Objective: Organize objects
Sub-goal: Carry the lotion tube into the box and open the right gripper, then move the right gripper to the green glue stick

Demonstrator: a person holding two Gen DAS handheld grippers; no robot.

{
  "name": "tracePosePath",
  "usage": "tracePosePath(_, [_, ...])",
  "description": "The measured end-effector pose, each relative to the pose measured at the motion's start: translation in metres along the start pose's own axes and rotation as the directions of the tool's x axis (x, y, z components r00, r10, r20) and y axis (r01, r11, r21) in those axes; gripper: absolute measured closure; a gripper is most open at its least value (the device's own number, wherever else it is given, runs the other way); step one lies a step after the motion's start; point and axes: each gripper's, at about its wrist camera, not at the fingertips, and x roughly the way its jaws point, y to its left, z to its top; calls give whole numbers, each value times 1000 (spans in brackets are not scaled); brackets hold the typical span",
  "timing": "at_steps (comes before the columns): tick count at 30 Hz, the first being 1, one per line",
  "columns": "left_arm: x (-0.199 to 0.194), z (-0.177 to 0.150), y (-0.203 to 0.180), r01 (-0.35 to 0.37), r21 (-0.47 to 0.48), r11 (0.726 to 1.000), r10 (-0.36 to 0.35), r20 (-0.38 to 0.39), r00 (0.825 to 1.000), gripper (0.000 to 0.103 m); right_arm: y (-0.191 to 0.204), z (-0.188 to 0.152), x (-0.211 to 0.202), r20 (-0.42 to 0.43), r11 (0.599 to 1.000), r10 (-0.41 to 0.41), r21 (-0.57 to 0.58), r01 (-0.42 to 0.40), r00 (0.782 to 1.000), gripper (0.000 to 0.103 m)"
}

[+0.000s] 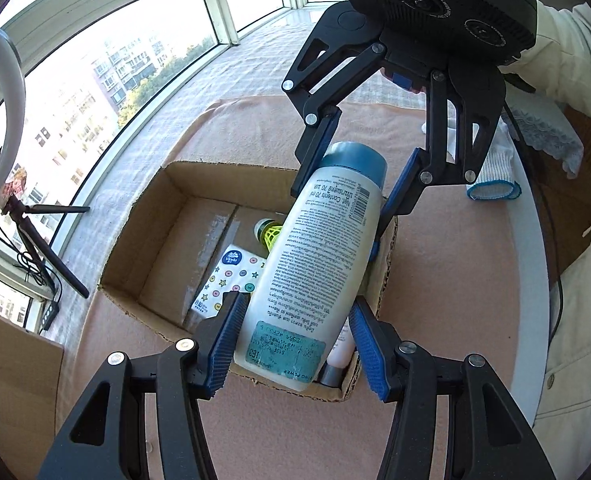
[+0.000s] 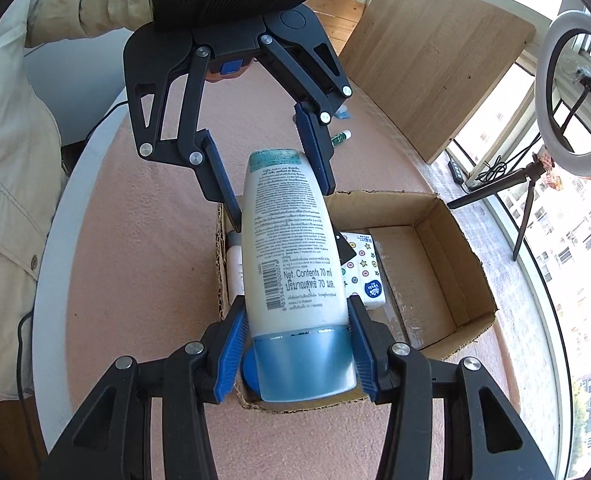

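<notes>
A white lotion bottle [image 1: 315,264] with a blue cap is held over an open cardboard box [image 1: 151,240]. My left gripper [image 1: 295,340] is shut on the bottle's base end. My right gripper [image 2: 299,344] is shut on the cap end; it appears in the left wrist view [image 1: 359,176] across the box. The bottle [image 2: 291,240] and box [image 2: 447,248] also show in the right wrist view, with the left gripper [image 2: 275,176] beyond. Inside the box lie a tissue pack [image 1: 227,280], a yellow-green shuttlecock [image 1: 269,234] and a small white bottle [image 2: 235,268].
The box sits on a pink-covered round table [image 1: 435,280]. A folded white cloth with blue trim [image 1: 493,180] lies near the table edge. A small green tube [image 2: 341,137] lies beyond the box. A ring light on a tripod [image 2: 571,92] stands by the window.
</notes>
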Motion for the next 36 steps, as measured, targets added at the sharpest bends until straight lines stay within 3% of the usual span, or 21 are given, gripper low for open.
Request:
tracePosePath(3, [2,1,0,-26,-14,1000,26,-3,1000,41,0,-6,1,-21,1000,19,22,-19,1000,58])
tracePosePath(5, [-1,-3,2,-73,-35,997,73,6,997,27,-1,-10,0,-34,1000,-1,27,2,999,58])
tracePosePath(6, [-3,-5,4,-83,-48,995,84,15,996,24,-1,-11,-2,-30,999,-3,39,4,1000,57])
tracePosePath(14, [-21,-43,17,-114,-135,984,118,22,993,22,-1,-6,-8,-52,992,-61,105,66,997,54])
tracePosePath(23, [-61,-133,19,-164,-260,951,174,12,985,17,4,38,8,-67,967,-157,193,168,985,38])
tracePosePath(30, [-98,-226,36,-205,-438,875,240,26,971,14,22,102,44,-86,954,-180,229,196,980,34])
tracePosePath(33, [-114,-267,47,-240,-531,813,293,16,956,11,30,133,64,-101,950,-187,234,206,977,34])
tracePosePath(36, [-129,-307,57,-263,-634,728,337,-4,942,10,36,164,86,-124,934,-213,265,240,969,34])
